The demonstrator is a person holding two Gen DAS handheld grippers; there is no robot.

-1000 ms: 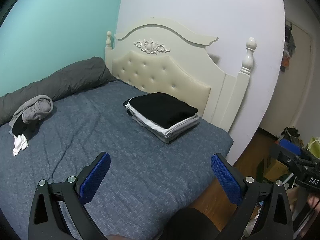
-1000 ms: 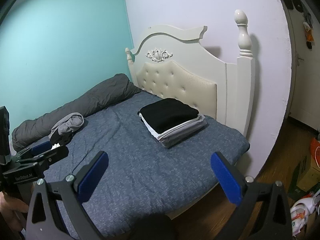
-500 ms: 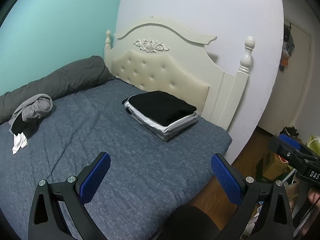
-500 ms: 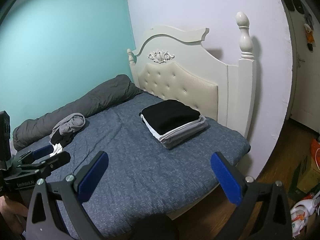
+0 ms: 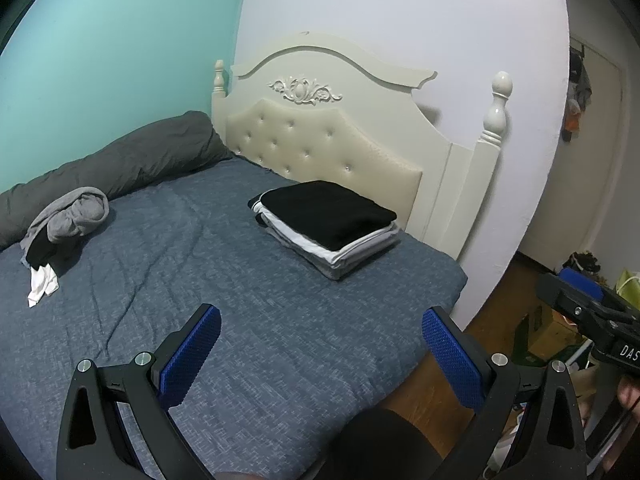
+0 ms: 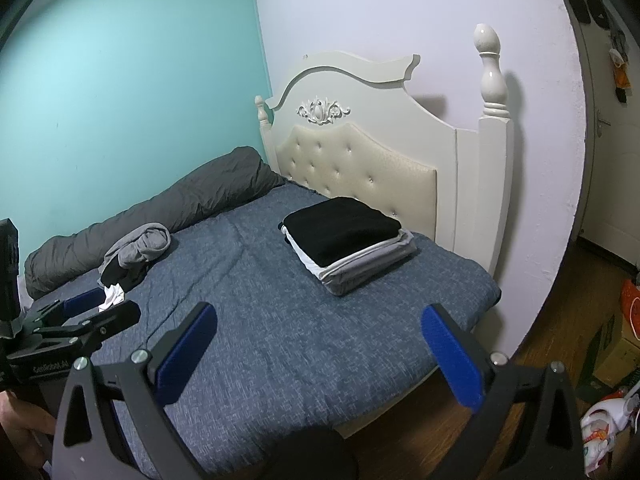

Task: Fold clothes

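Landmark = headboard (image 5: 320,136). Far left of it, along the teal wall: rolled grey duvet (image 5: 120,156). Just in front of the duvet, a loose clothes heap (image 5: 64,232) on the bed (image 5: 200,264) (grey piece on top, black and white bits under it), unfolded. Right below the headboard's right half: folded stack (image 5: 328,224), black garment on top, white and grey layers beneath, edges squared. Left gripper (image 5: 320,344) hovers over the bed's near edge, well apart from both piles, blue fingers (image 5: 192,352) spread wide, nothing between them. Right gripper (image 6: 320,344) beside it, near the bed's foot corner, fingers (image 6: 452,356) also wide apart, empty.
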